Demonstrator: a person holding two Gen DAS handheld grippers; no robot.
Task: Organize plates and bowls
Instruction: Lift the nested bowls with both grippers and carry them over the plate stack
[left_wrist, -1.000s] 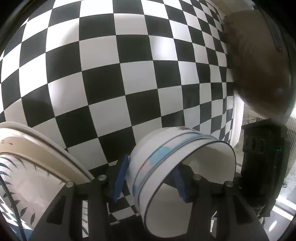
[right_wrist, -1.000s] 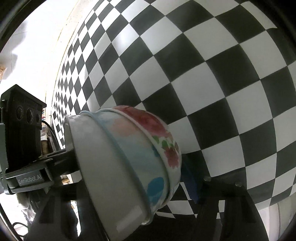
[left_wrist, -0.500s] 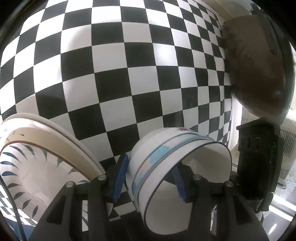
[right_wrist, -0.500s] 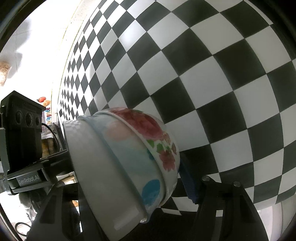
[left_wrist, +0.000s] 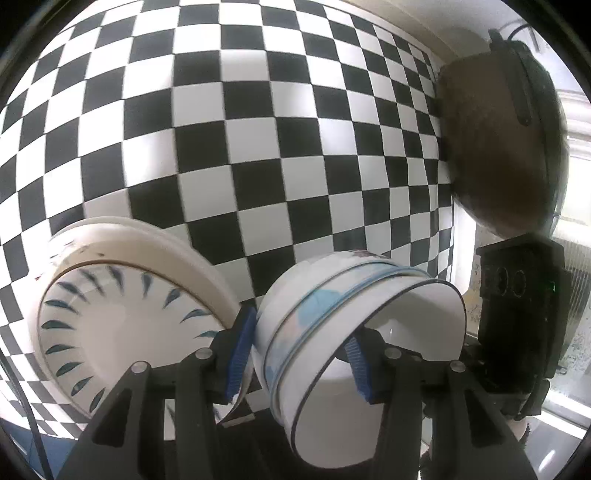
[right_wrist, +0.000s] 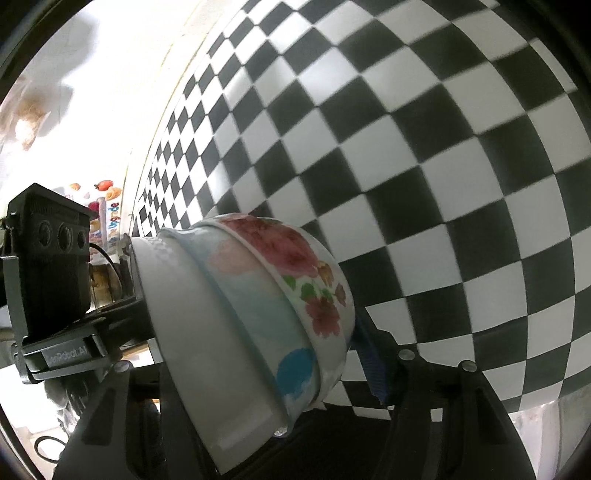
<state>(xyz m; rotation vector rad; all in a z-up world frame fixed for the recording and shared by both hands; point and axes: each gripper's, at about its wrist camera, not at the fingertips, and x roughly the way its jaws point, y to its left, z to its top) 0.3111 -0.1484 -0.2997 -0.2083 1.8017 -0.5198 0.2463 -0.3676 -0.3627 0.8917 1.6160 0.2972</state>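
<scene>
A black-and-white checkered tabletop (left_wrist: 258, 155) fills the background of both wrist views.

Left wrist view: the left gripper (left_wrist: 301, 354) is clamped on a nested stack of bowls (left_wrist: 332, 332) that lies tipped on its side, mouth facing the camera. One blue-padded finger (left_wrist: 242, 350) presses the outer wall; the other finger (left_wrist: 360, 363) sits inside the mouth against the inner wall, so the rim is pinched between them. The innermost bowl is plain white inside; nothing can be seen in it. The outer walls carry pale blue bands and patches. Just left of the gripper, touching or nearly touching the outer finger, is a stack of plates (left_wrist: 122, 310), tilted toward the camera; the top plate is white with dark teal leaf-shaped marks around its well. To the far right stands the black body of the right gripper (left_wrist: 517, 314), and above it a round brown object (left_wrist: 495, 147) that cannot be identified.

Right wrist view: the right gripper (right_wrist: 258, 354) has the same stack of bowls (right_wrist: 251, 325) between its fingers, seen from the outside, base pointing up and right. Its jaws have just been closing. The blue-padded right finger (right_wrist: 373, 362) lies at the base of the outermost bowl, which bears red flowers; the other finger is hidden behind the stack, so contact cannot be confirmed. To the left is the black body of the left gripper (right_wrist: 51, 280).
</scene>
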